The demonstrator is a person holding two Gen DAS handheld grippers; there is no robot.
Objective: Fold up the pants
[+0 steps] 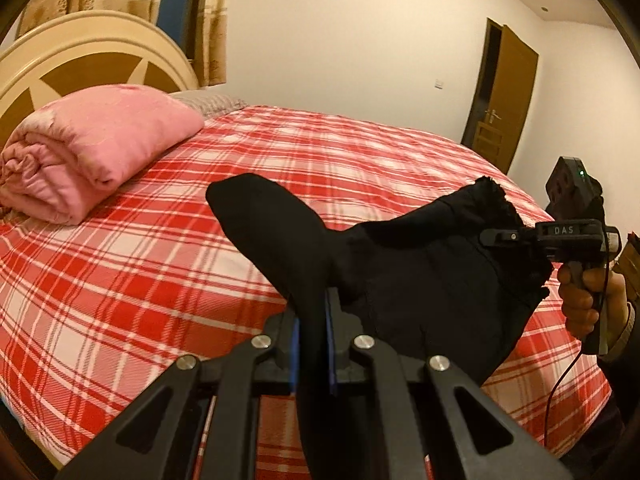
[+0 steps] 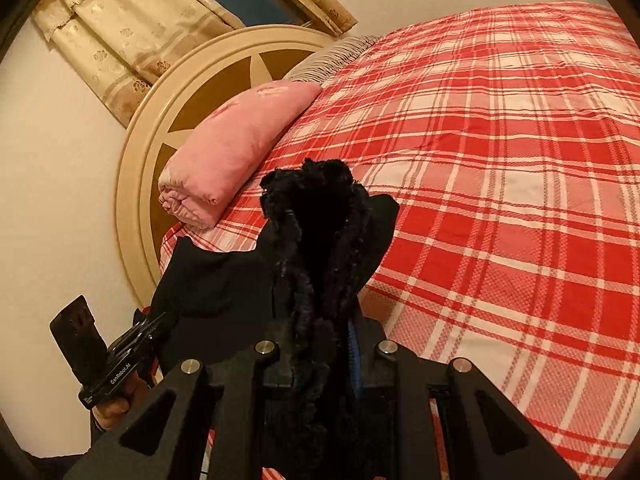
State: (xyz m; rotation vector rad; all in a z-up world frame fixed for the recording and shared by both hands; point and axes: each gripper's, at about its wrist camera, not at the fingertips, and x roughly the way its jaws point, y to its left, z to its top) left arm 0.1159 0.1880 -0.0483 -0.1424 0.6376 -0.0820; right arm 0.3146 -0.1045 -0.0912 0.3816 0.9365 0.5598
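With both the left tongs (image 1: 314, 344) and right tongs (image 2: 324, 354) clamped on the black pants (image 1: 420, 264), held seemingly clear above the bed (image 1: 168, 240), spread them taut before lowering flat.

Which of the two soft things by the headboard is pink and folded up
The pink quilt, folded into a thick bundle nearest the grippers. The other, a striped pillow, lies flat behind it.
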